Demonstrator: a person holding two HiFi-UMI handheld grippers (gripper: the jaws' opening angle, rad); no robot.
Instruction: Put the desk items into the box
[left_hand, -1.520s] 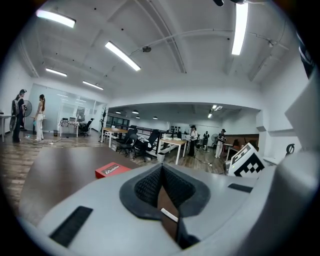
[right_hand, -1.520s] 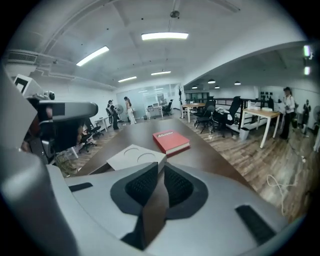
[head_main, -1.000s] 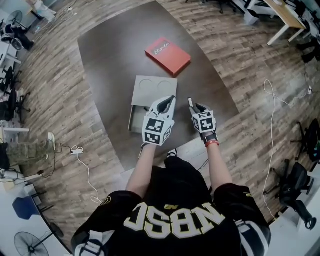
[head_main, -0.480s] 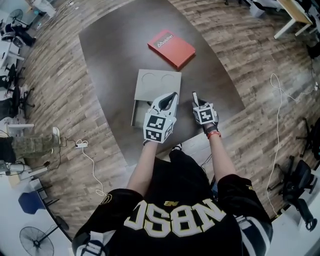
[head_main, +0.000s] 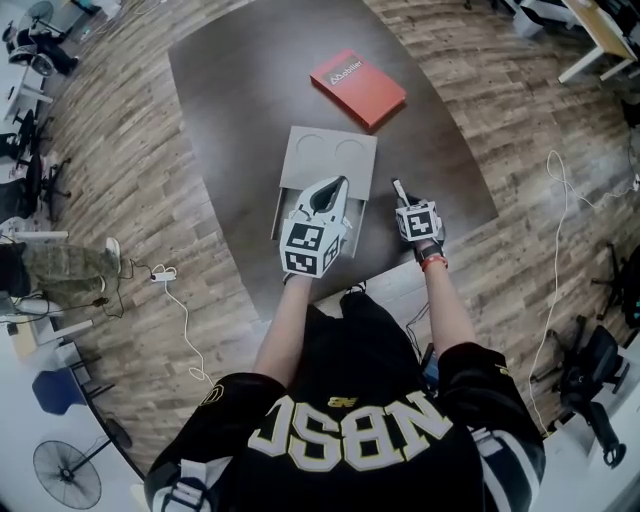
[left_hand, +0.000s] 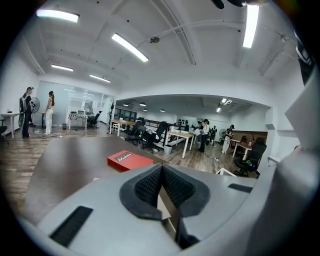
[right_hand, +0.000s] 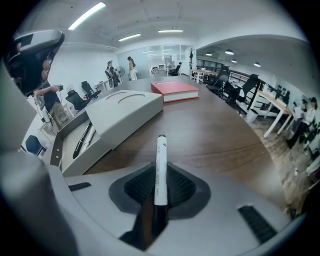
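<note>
While the right gripper (right_hand: 159, 189) pinches the marker (right_hand: 160, 160), its jaws having just been closing and its pads now pressing the barrel from both sides, the marker's long axis runs along the jaws, straight out ahead of the gripper. The dark end sits back between the pads. The white barrel and small dark tip point away, toward the far side of the table (head_main: 240, 120). In the head view the marker is a short stick projecting from the gripper over the table, just right of the box (head_main: 330, 160).

The left gripper (head_main: 340, 184) hangs over the near part of the box. Its jaws are pressed together at the tips, with nothing pinched.

View differences:
- Head view: both grippers and the whole box, but the left gripper covers most of the open part.
- Right gripper view: the inside of the box.
- Left gripper view: a red book (left_hand: 129, 160) beyond the closed pads; neither the marker nor the inside of the box shows.

Box and contents: the grey lid (right_hand: 125, 112), with two round recesses, covers the far part, while the near part of the tray (right_hand: 67, 150) stands open. A black pen (right_hand: 80, 142) and a paler pen (right_hand: 88, 136) lie side by side in it, lengthwise. The red book lies on the table beyond the box, apart from it.
</note>
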